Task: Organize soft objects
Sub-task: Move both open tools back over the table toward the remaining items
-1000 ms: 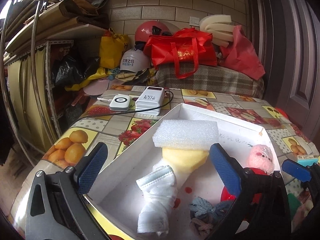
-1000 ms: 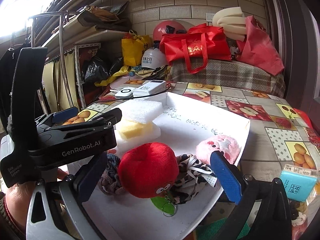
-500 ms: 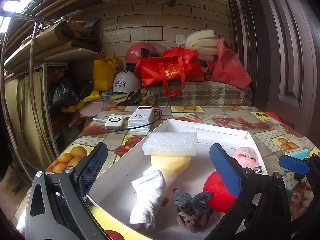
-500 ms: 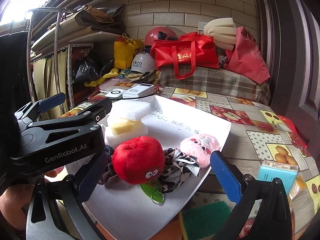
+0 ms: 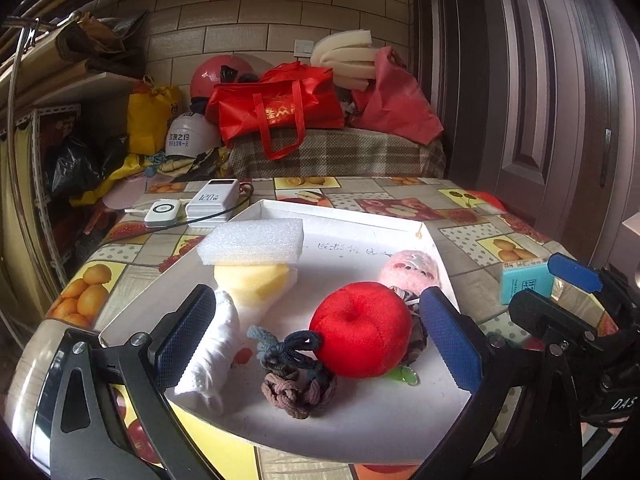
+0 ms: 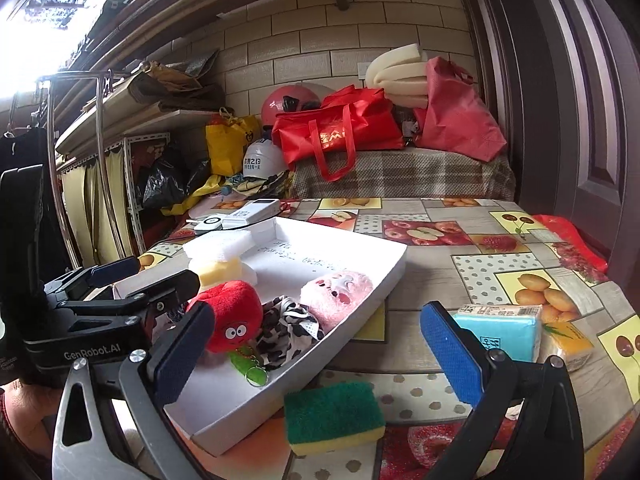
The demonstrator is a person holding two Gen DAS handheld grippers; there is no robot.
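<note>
In the left wrist view, the left gripper (image 5: 320, 344) fills the lower frame with its jaws spread wide and nothing between the pads; they hang over the near edge of the white tray (image 5: 360, 432). Bare tray floor lies at the lower centre, just behind that near rim. On it, nearest, sits a knot of hair ties (image 5: 294, 380), touching the red plush apple (image 5: 362, 330) at centre right. A rolled white cloth (image 5: 212, 352) lies at lower left beside the left pad. Farther back, a yellow sponge (image 5: 251, 280) carries a white foam block (image 5: 252, 242) on top, and a pink plush toy (image 5: 410, 272) rests near the tray's right wall, with a clear strip of floor behind it up to the far rim.

In the right wrist view, the right gripper (image 6: 316, 354) is also spread wide and holds nothing. Below it, at lower centre, a green-and-yellow scouring sponge (image 6: 334, 416) lies on the fruit-print tablecloth (image 6: 440, 272), just beside the tray's near corner. At right, a blue tissue pack (image 6: 500, 330) sits next to a yellow pack (image 6: 570, 344). Open tablecloth stretches from the tray's right edge toward the upper right. Inside the tray a black-and-white patterned cloth (image 6: 286, 332) lies between the apple and the pink toy. At the far table edge, a white power bank (image 6: 256, 210) sits.
</note>
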